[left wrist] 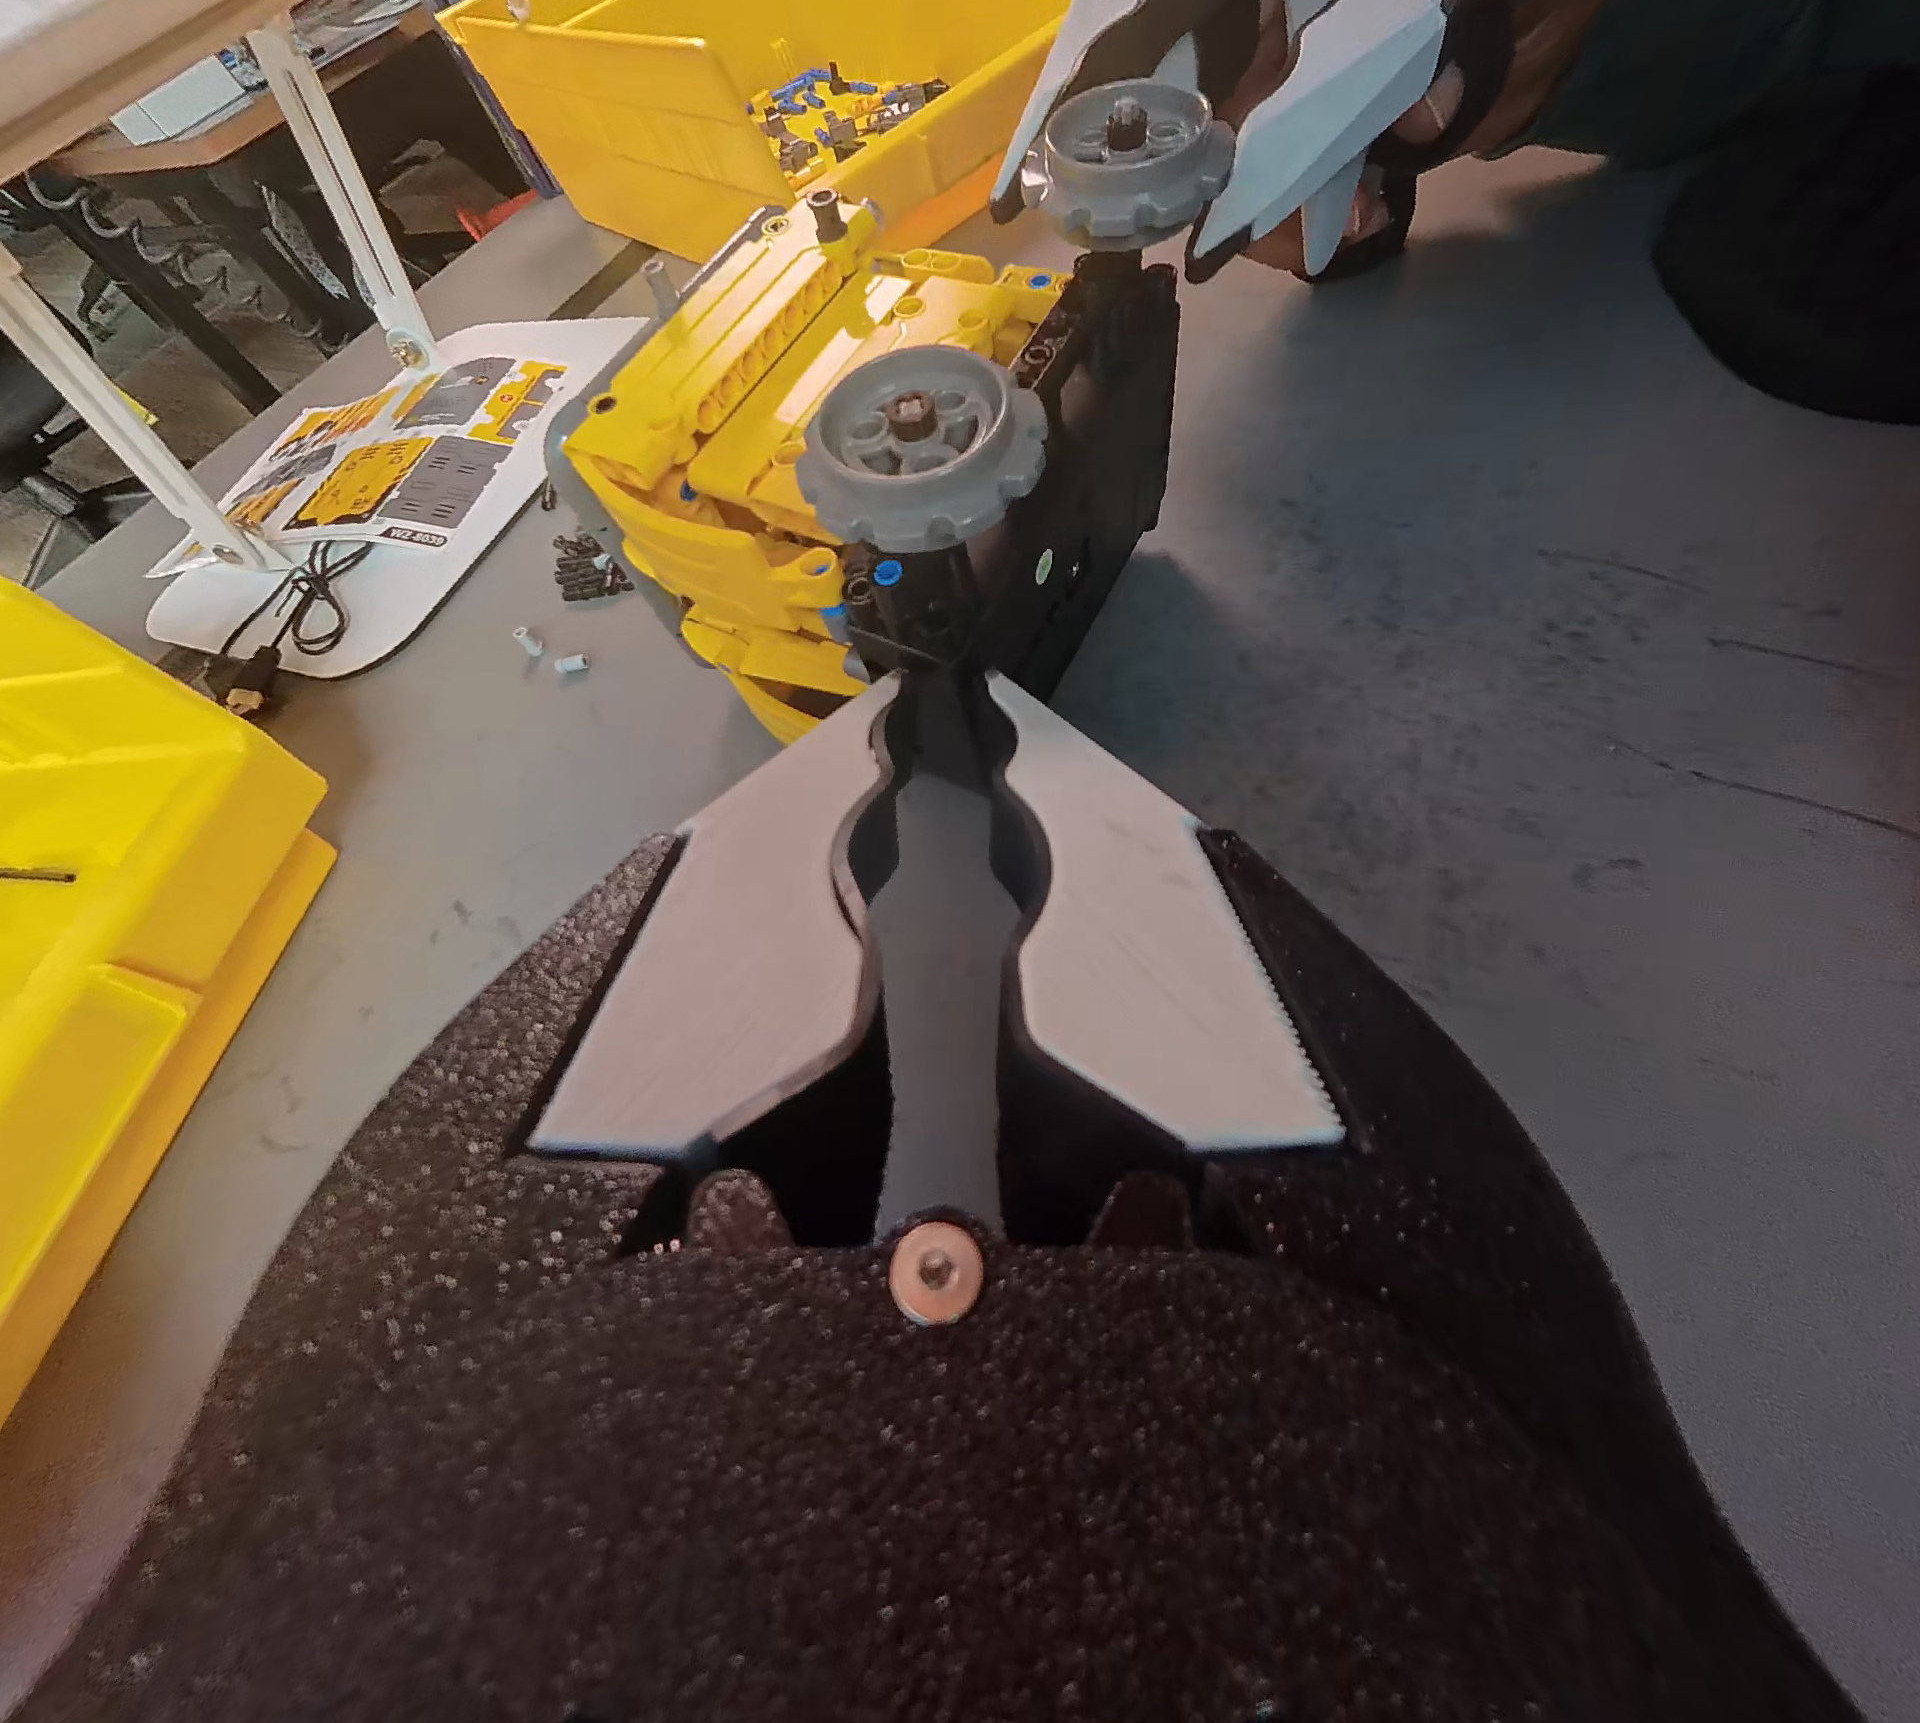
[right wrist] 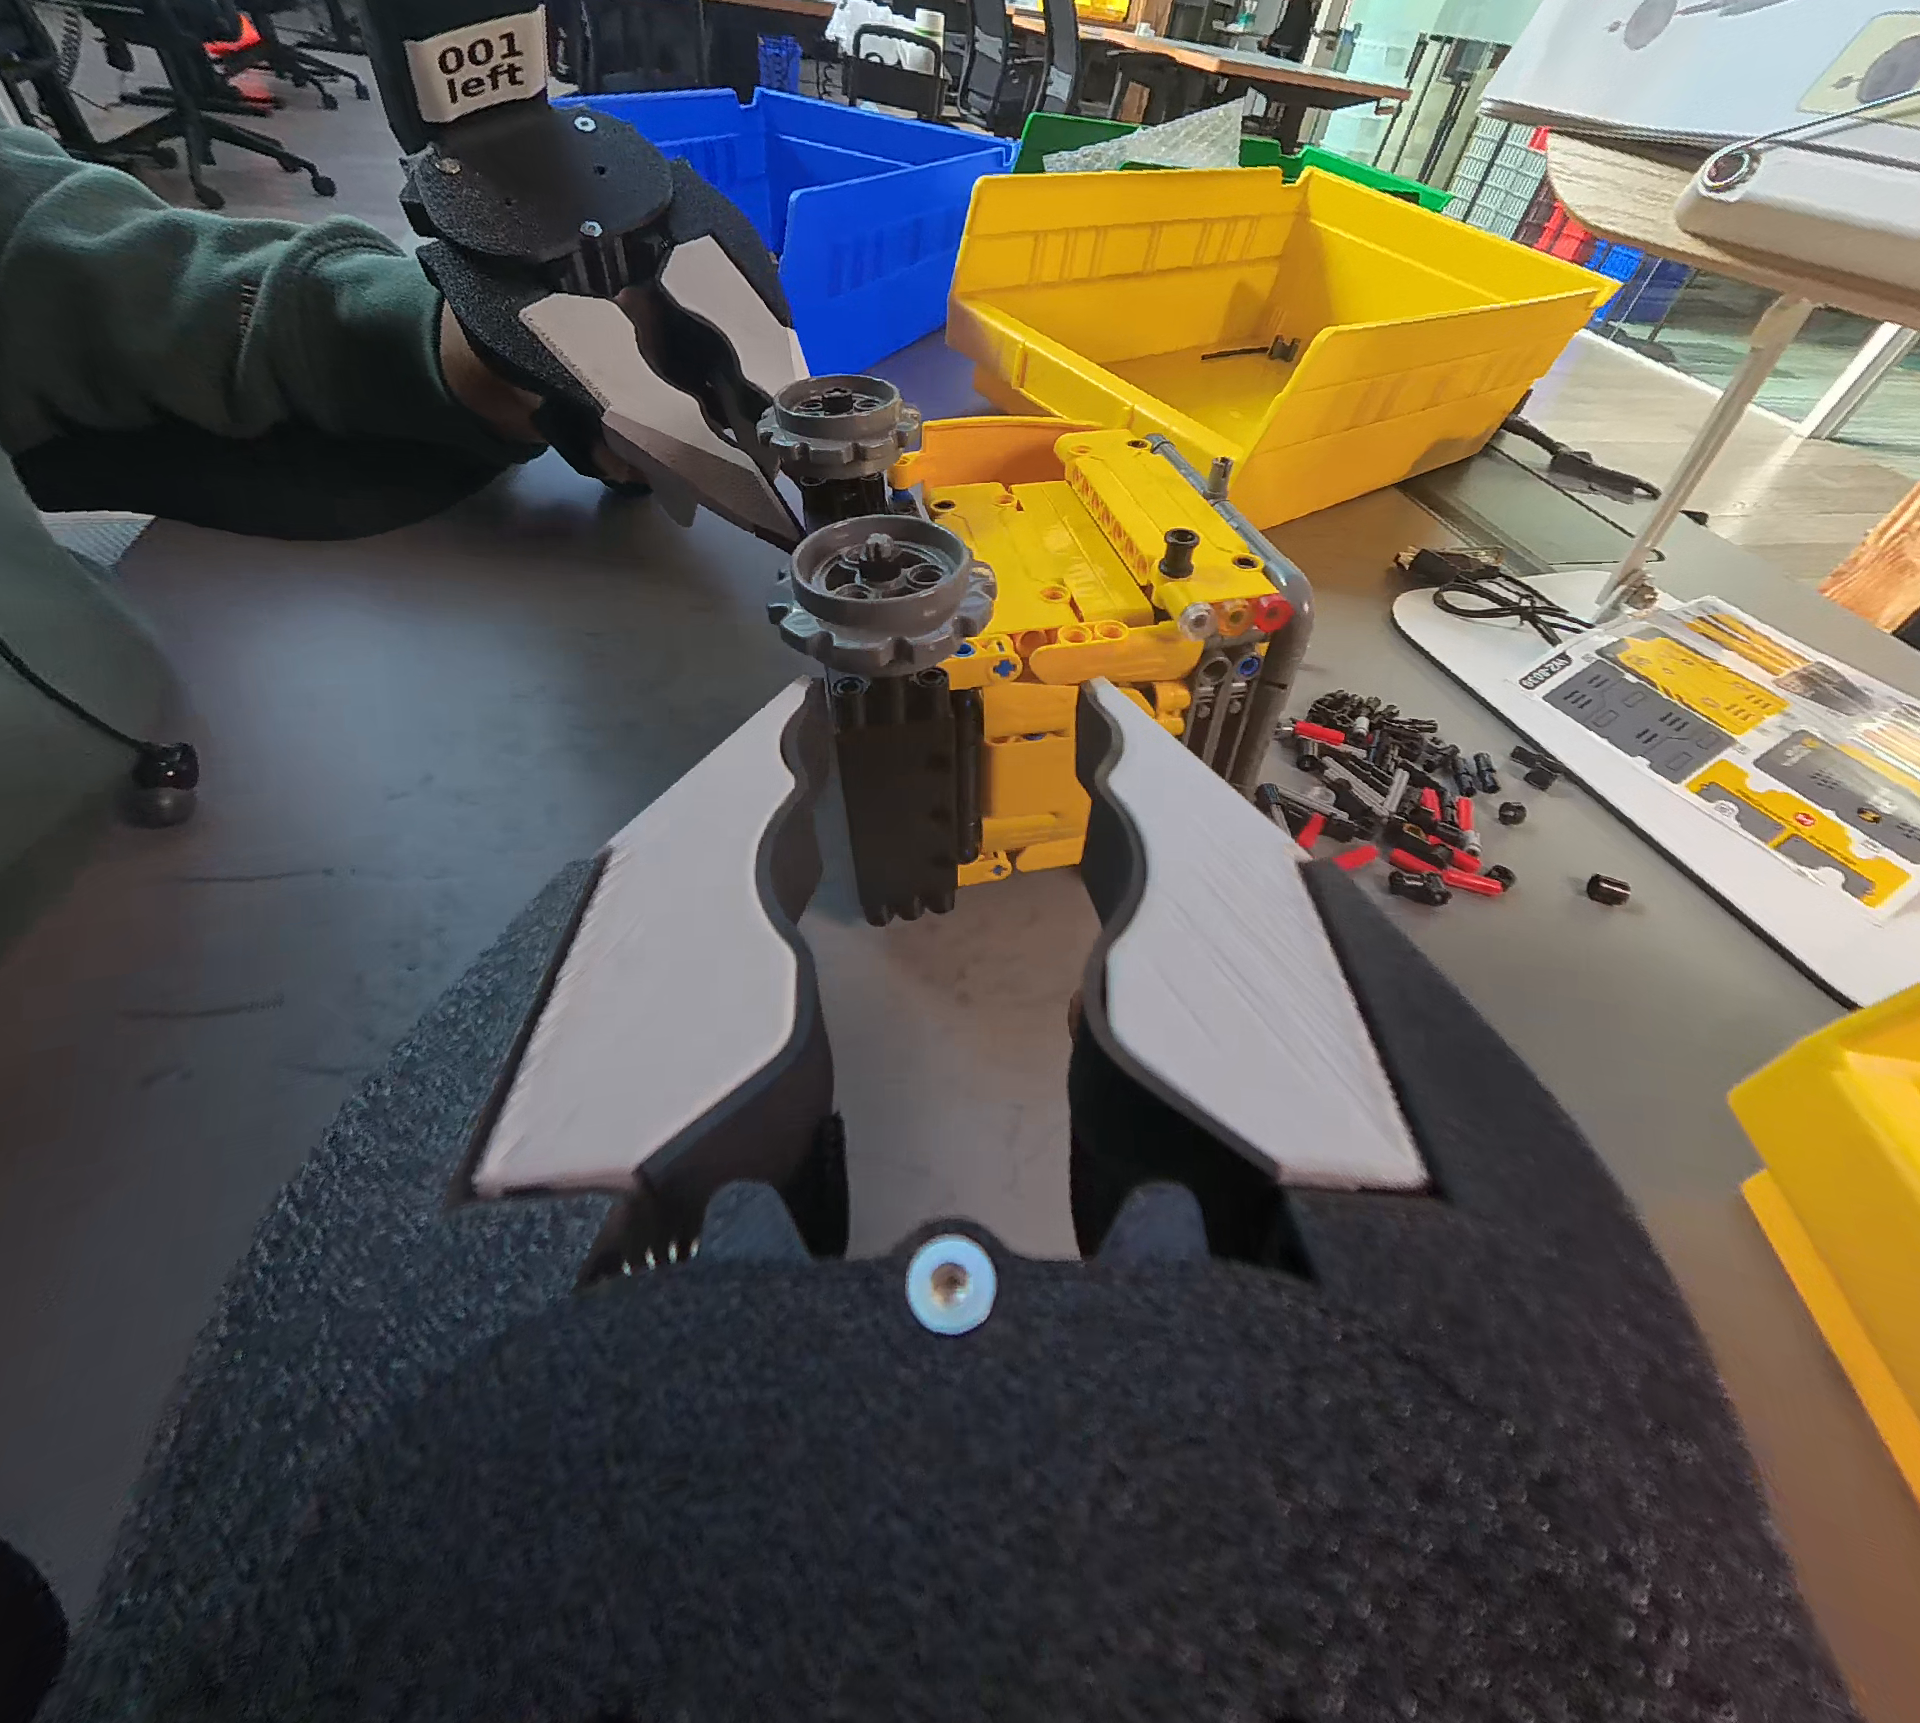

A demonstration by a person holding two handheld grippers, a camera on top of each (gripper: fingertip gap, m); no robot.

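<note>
Model position: the yellow brick model lies on its side on the grey desk, between the two tongs, with a black frame along one edge
Model axis: the long axis runs from the left tongs towards the right tongs; both wheel axles point upward
Hub A: a grey wheel hub sits on top of a black column at the end nearest the right tongs
Hub B: a second grey hub sits at the end nearest the left tongs, just beyond their tips
Left tongs state: nearly closed, clenched on the black frame of the model just below Hub B; only a narrow gap shows between the tips
Right tongs state: released and spread wide, holding nothing; the fingers straddle the black column, and in the left wrist view the tips flank Hub A on either side
Right tongs contact: one fingertip lies against or just beside the hub rim; which of the two cannot be told
Nearer hand: each end of the model has its own tongs directly at it
Surroundings: a pile of loose black and red pins lies just beside the model, a printed sheet farther out, a yellow bin and a blue bin behind
</note>
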